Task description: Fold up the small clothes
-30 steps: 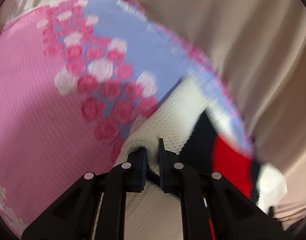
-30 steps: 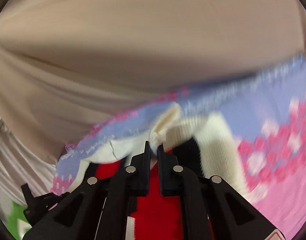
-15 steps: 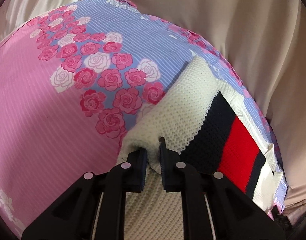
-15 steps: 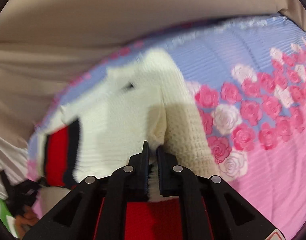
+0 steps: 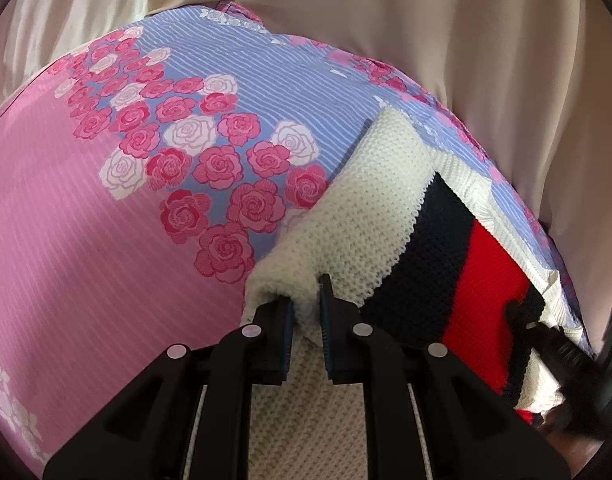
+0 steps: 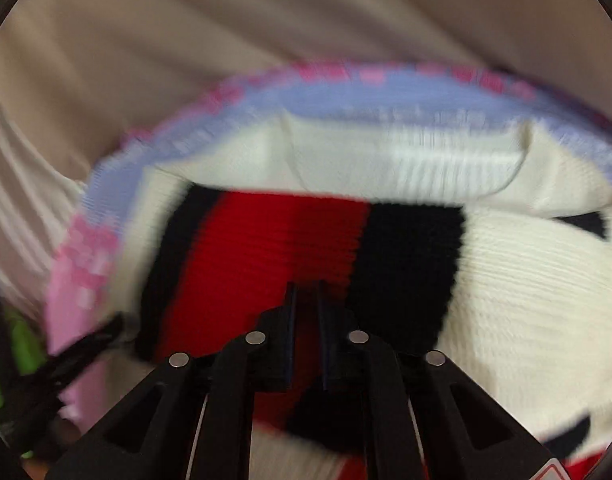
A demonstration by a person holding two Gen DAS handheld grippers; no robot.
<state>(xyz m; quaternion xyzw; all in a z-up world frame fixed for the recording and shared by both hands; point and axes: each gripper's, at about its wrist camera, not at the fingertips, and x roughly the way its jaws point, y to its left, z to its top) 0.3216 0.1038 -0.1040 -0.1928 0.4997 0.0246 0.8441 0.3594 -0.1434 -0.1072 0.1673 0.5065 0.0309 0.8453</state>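
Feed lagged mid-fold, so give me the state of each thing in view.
Cream knit sweater with navy and red stripes: partly folded on the bedspread.
Pink and blue rose-print bedspread: spread flat.
Left gripper: clamped on cream knit.
Right gripper: nearly closed over the red stripe; grip unclear, blurred.

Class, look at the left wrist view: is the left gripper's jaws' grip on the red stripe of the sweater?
No, the left gripper pinches the cream part of the sweater.

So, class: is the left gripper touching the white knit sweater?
Touching. The left wrist view shows the left gripper with its fingers pinching a fold of the sweater.
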